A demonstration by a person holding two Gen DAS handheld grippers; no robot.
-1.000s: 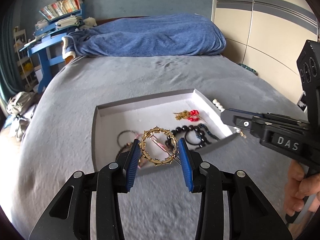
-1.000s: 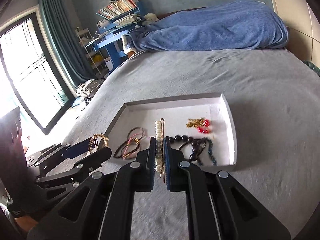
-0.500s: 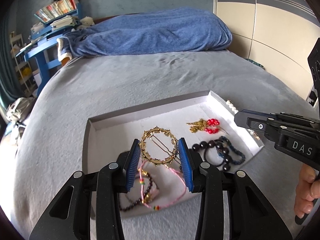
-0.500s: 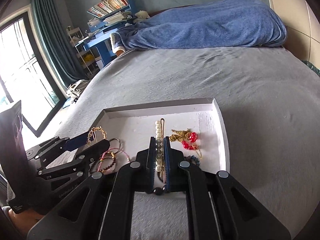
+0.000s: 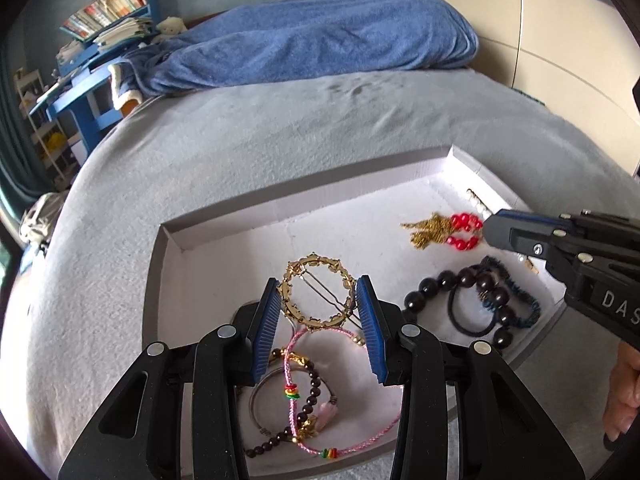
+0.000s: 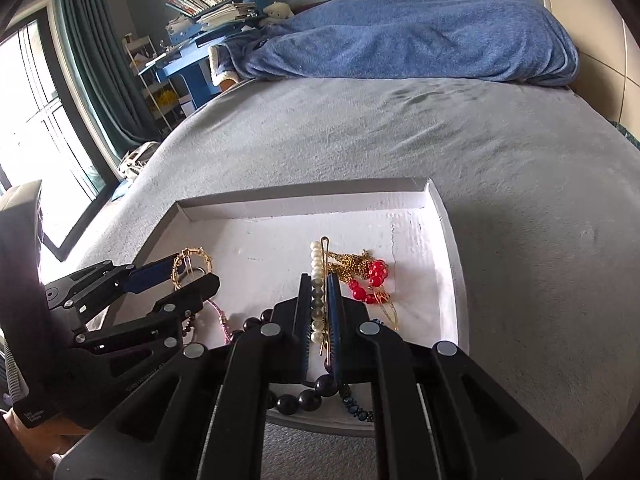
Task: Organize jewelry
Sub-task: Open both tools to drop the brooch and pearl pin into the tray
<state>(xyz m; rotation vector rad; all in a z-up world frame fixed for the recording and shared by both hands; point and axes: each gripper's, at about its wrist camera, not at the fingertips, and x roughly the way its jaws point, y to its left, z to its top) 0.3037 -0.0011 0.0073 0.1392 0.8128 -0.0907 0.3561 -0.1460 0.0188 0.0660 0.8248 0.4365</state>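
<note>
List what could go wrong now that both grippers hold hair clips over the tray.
1. The left gripper pinches the gold ring clip only by its outer edges, so it may twist or pop free.
2. Directly below lies a tangle of pink cord and bead bracelets; setting the clip down there could snag it.
3. The right gripper holds the pearl clip just above the red bead and gold chain piece, which could catch it when lowered.

Two wrist cameras, both close over one tray on the bed

Each looks forward and down along its own fingers toward the blue blanket (image 5: 320, 36) — left from the tray's (image 5: 304, 196) left, right from its right; both share the tray's inside.
</note>
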